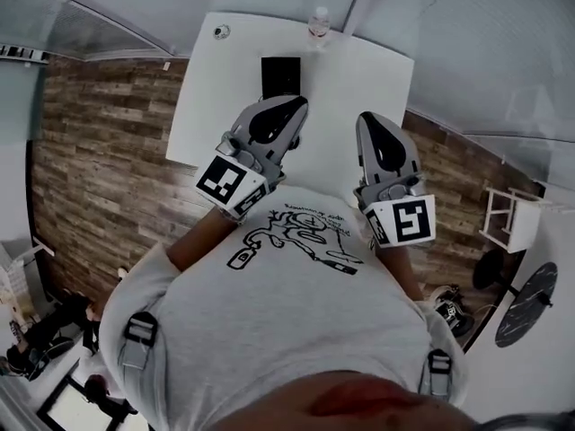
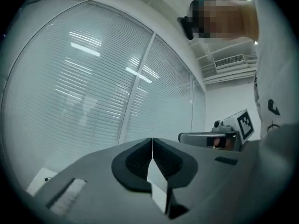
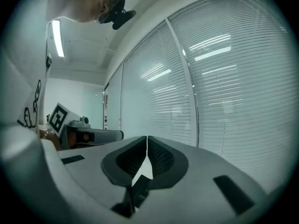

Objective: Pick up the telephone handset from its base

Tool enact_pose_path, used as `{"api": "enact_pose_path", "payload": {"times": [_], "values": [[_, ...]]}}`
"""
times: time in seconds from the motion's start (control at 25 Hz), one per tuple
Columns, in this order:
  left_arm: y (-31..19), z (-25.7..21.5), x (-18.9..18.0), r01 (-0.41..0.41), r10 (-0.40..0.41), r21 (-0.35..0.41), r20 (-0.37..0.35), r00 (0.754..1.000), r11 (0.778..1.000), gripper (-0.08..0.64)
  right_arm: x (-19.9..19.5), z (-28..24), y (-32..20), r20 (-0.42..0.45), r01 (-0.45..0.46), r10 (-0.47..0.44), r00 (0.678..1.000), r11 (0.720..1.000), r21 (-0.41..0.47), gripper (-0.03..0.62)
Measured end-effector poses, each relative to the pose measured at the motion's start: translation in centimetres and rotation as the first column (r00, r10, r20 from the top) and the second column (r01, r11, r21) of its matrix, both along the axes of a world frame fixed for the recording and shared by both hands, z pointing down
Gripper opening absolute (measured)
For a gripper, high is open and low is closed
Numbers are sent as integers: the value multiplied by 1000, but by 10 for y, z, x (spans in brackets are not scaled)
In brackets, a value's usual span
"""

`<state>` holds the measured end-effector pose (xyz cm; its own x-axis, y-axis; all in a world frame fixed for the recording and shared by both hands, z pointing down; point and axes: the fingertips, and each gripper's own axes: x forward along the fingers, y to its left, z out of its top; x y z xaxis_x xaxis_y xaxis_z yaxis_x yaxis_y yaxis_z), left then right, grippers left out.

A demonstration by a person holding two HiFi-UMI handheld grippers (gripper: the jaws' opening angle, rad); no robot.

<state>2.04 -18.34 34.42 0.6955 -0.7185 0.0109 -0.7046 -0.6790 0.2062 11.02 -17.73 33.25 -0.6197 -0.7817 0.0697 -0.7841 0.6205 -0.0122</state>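
Head view looks steeply down over a person in a light grey T-shirt with a black line drawing (image 1: 296, 241), who holds both tools out level in front of the chest. The left gripper (image 1: 289, 106) and the right gripper (image 1: 372, 120) point side by side toward a white rectangular surface (image 1: 211, 106) that stands on a brown wood-plank floor (image 1: 99, 169).

A black rectangular telephone (image 1: 279, 76) lies flat on the far half of that surface, roughly centred, just beyond the left gripper's tips as seen from above. Neither tool touches it. At this distance its handset cannot be told apart from its base. A clear plastic bottle (image 1: 318, 22) stands upright at the far edge, beyond the telephone and a little to the right. A small round pale object (image 1: 221, 31) sits near the far left corner.

Left gripper view shows the left gripper (image 2: 152, 143) with its dark ribbed fingers (image 2: 138, 161) pressed together, nothing between them, and pale slatted blinds (image 2: 84, 92) beyond. Right gripper view shows the right gripper (image 3: 146, 143) closed the same way and empty, fingers (image 3: 161, 160) meeting at the tips.
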Motion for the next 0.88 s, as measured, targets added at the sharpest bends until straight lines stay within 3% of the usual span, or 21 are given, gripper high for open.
{"api": "enact_pose_path", "payload": {"times": [0.36, 0.6, 0.88], "values": [[-19, 10, -22, -19, 18, -39, -33, 999, 999, 6, -20, -5, -10, 5, -21, 21, 1000, 1000, 6, 8], [-21, 32, -35, -11, 4, -104, -71, 997, 995, 8, -22, -6, -6, 9, -41, 40, 999, 999, 10, 8], [-34, 68, -45, 8, -15, -164, -43, 999, 986, 8, -24, -4, -6, 8, -57, 57, 998, 998, 3, 8]]}}
